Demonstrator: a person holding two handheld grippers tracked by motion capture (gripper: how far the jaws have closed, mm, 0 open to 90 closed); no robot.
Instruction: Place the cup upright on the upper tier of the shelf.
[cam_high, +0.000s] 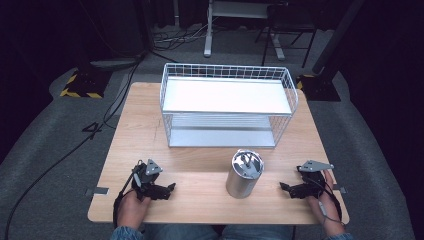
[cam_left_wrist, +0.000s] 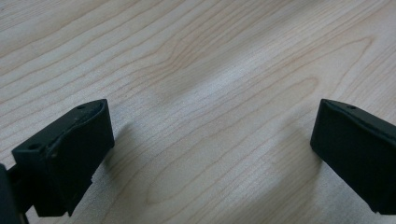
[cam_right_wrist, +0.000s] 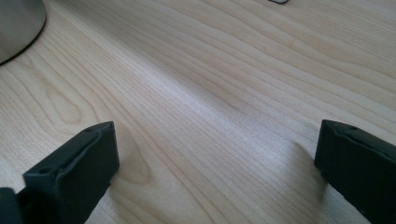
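While both grippers sit low near the front edge of the wooden table (cam_high: 145, 125), the metal can (cam_high: 244, 175) stands between them, a bit closer to the right one. It's upright, so its long axis runs straight up from the tabletop, open mouth pointing at the ceiling. From the high view you can look down into the top and see something thin leaning inside it, but it's too small to say what that is. The can rests on its base and nothing touches it.

Behind the can, further from the person, is a white wire basket (cam_high: 227, 72) with a white shelf on top and a lower level under it. The can is just in front of the basket's front side, a little right of its middle, with a strip of bare wood between the two.

Left of the can, well apart from it, the left gripper (cam_high: 170, 187) is held by a hand (cam_high: 132, 205), jaws aimed roughly toward the can. In its own view the jaws are spread wide with just wood grain between them. Right of the can, the right gripper (cam_high: 284, 186) also points in toward it, jaws likewise wide apart and holding nothing. In its view the can's rounded base (cam_right_wrist: 18, 25) peeks in at the top left corner.
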